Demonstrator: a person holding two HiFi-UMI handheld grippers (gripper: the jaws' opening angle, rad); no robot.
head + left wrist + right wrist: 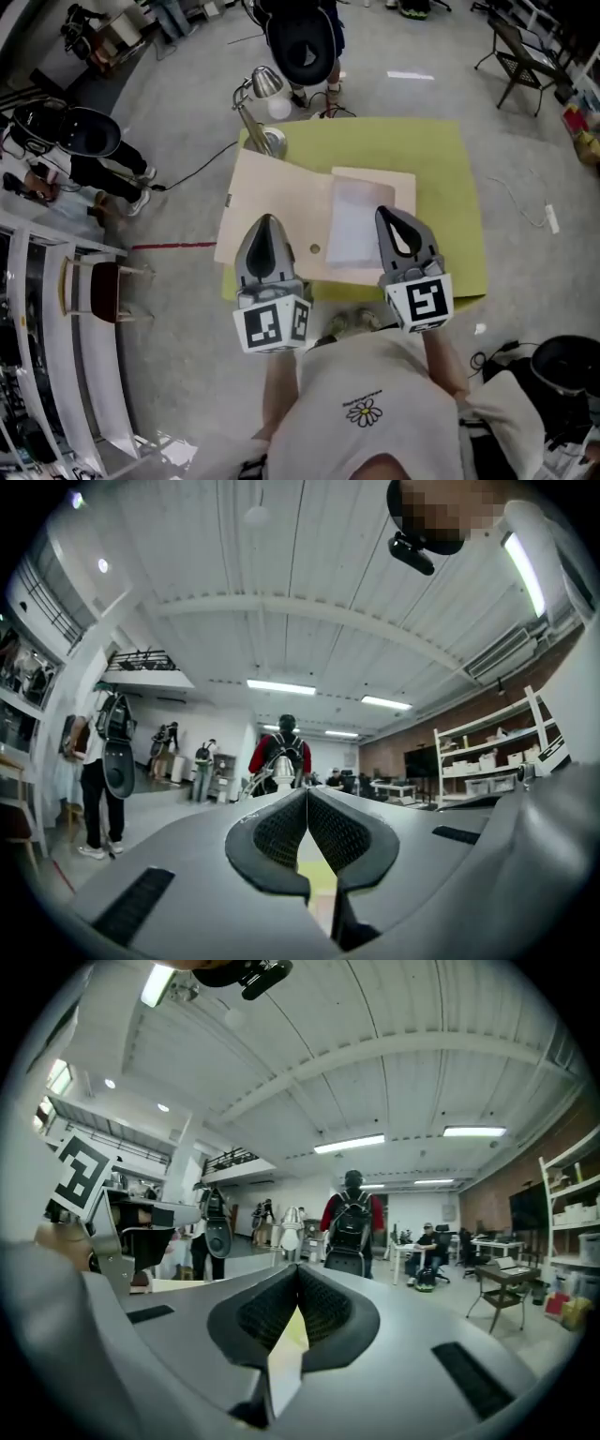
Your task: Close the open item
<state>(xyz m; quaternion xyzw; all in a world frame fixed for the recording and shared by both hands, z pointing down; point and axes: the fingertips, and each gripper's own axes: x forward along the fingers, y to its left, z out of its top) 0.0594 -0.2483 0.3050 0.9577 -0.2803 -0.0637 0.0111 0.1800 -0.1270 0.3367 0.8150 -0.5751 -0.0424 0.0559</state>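
A beige folder (272, 202) lies spread open on the yellow-green table (441, 187), with a white sheet (356, 220) on its right half. My left gripper (267, 220) hangs over the folder's near left part, its jaws meeting at the tip with nothing between them. Over the near right edge of the sheet my right gripper (386, 214) is likewise shut and empty. In the left gripper view the left gripper (307, 791) looks level across the room. The right gripper (297, 1267) does the same in its own view. Only a sliver of table shows under the pads.
A metal desk lamp (262, 94) stands at the table's back left corner, beside the folder. A person with a black backpack (302, 42) stands just behind the table. Chairs (520, 52) and a cable lie on the floor around it.
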